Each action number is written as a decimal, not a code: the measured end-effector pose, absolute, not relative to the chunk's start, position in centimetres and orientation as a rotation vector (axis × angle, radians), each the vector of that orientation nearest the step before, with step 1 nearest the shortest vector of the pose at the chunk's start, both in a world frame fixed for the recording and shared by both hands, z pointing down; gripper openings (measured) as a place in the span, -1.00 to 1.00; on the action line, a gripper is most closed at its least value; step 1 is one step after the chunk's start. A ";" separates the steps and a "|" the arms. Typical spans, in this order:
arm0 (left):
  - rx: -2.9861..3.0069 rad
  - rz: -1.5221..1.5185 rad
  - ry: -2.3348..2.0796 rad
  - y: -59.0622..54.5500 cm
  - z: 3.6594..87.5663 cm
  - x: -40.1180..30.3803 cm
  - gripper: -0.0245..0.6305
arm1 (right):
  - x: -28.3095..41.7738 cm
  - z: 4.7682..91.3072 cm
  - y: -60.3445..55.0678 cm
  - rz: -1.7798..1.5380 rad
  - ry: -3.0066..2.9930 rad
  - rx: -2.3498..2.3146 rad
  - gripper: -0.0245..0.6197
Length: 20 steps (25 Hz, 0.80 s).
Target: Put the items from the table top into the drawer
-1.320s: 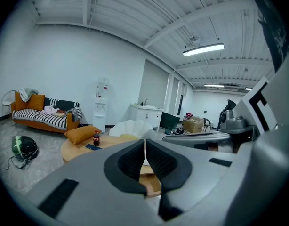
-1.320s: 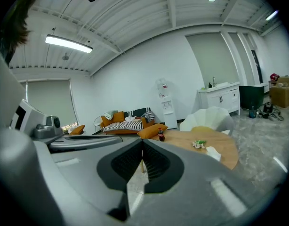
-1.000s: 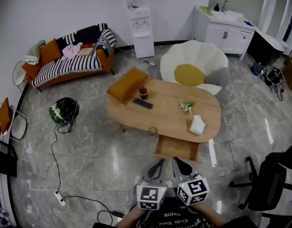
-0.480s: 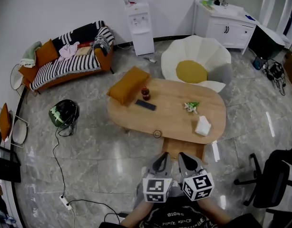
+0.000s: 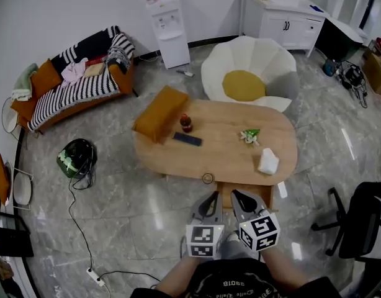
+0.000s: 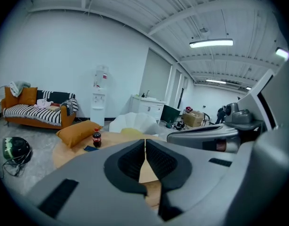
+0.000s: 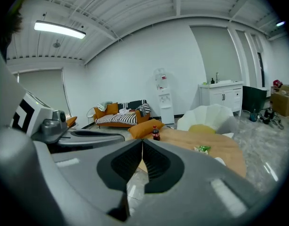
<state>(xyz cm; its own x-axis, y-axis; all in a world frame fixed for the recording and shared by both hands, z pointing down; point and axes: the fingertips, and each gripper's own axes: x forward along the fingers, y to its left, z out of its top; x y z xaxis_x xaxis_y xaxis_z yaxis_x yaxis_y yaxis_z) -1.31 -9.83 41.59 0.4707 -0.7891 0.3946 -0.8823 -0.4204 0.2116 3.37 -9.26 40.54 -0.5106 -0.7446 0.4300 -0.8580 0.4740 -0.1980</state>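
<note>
Hovering near the table (image 5: 228, 155), left gripper (image 5: 211, 196) and right gripper (image 5: 236, 194) clench nothing; bottle (image 5: 186, 122) label red, unreadable.

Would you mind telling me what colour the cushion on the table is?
Mustard orange; the cushion shows best in the head view.

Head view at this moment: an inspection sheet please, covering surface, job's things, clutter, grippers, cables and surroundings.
Surface: oval wooden table; drawer open at its near edge.
Job's things: cola bottle, dark flat device, green packet, white cloth-like item, all on the tabletop.
Clutter: orange cushion on the table's far-left edge.
Grippers: left gripper and right gripper shut, empty, near the drawer.
Cables: cable across the floor by the helmet.
Surroundings: sofa, water dispenser, flower chair, office chair.
</note>
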 end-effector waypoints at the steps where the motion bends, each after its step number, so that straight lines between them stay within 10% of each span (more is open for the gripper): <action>1: 2.340 0.331 -1.388 -10.2 42.0 -1.4 -0.87 | 3.3 40.9 -9.6 0.570 -2.431 1.361 -0.90; 20: 2.253 0.415 -1.315 -16.9 52.9 -4.3 -0.87 | 0.0 51.8 -16.1 0.791 -2.308 1.386 -0.68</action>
